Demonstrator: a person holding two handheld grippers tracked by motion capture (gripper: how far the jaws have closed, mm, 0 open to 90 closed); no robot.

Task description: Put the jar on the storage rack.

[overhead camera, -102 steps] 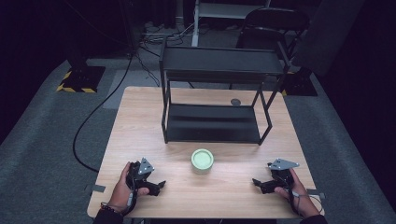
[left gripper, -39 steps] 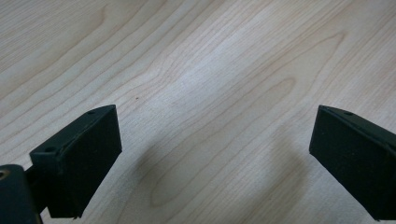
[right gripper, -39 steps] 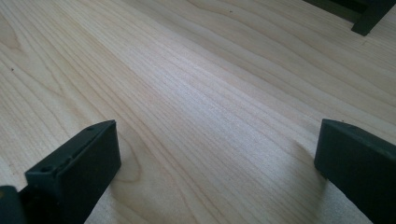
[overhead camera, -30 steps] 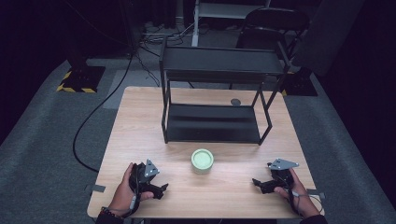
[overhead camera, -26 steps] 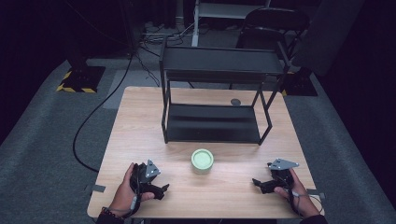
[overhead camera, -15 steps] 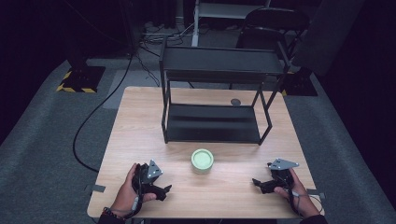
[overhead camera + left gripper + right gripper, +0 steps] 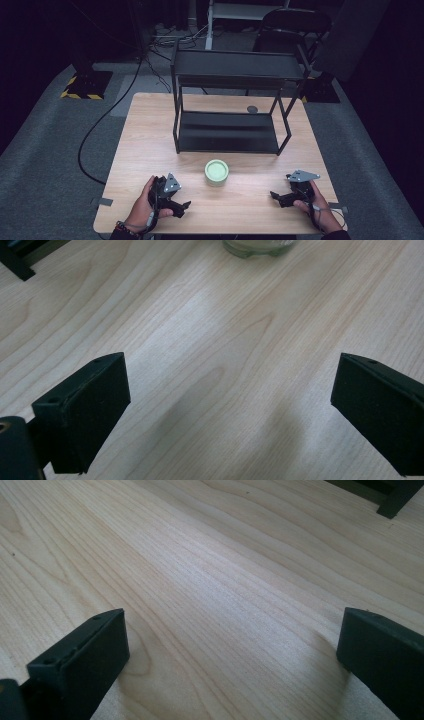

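Note:
A pale green round jar (image 7: 216, 171) stands on the wooden table (image 7: 150, 135), just in front of a black two-tier rack (image 7: 227, 105). My left gripper (image 7: 181, 206) rests near the front edge, left of the jar, held by a hand. In the left gripper view this gripper (image 7: 230, 390) is open over bare wood, with the jar's base (image 7: 257, 246) at the top edge. My right gripper (image 7: 277, 198) sits at the front right, pointing left. In the right gripper view it (image 7: 232, 640) is open too, with nothing between its jaws.
A small dark disc (image 7: 252, 109) lies on the table behind the rack. One rack foot (image 7: 395, 497) shows at the top right of the right gripper view. A black chair (image 7: 295, 25) stands beyond the table, and a cable (image 7: 100, 125) runs across the floor on the left.
The left gripper has shifted slightly right and toward the front edge. The right gripper and the jar have stayed put.

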